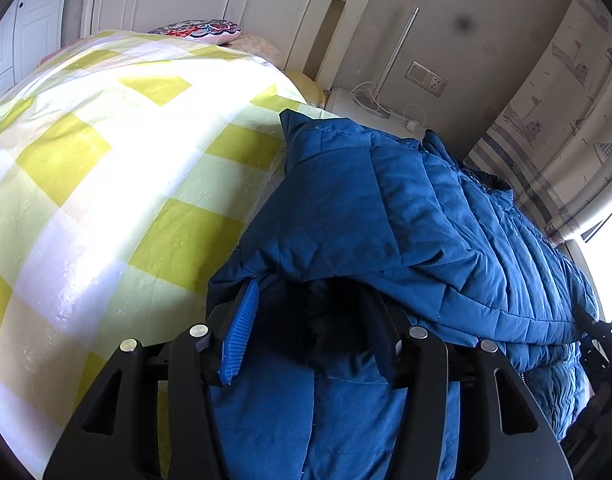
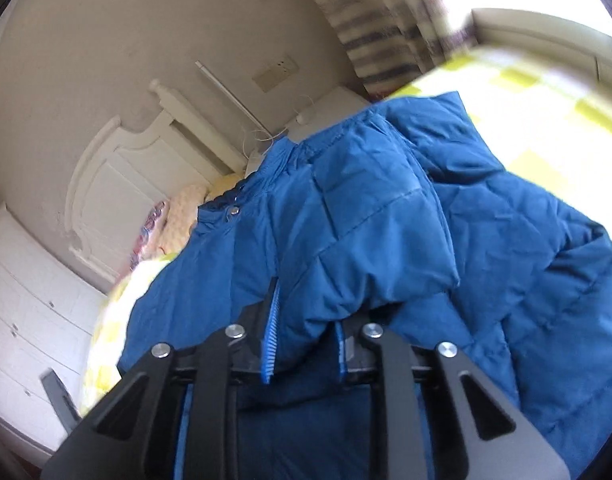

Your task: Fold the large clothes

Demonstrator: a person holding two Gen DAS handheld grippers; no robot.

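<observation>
Yellow-and-white checked bedspread (image 1: 106,160) carries the blue puffer jacket (image 1: 425,208), its long axis running from 6 toward 1 o'clock away from both grippers, with the right gripper (image 2: 304,344) pinching a jacket fold while the left gripper (image 1: 313,340) stands half-spread around padding, equally near.

Blue quilted puffer jacket (image 1: 425,216), bunched, sleeve folded over body, lying on checked bedspread (image 1: 106,160).

A bed's yellow-checked cover (image 1: 106,152) bears a blue quilted jacket (image 1: 425,216).
</observation>
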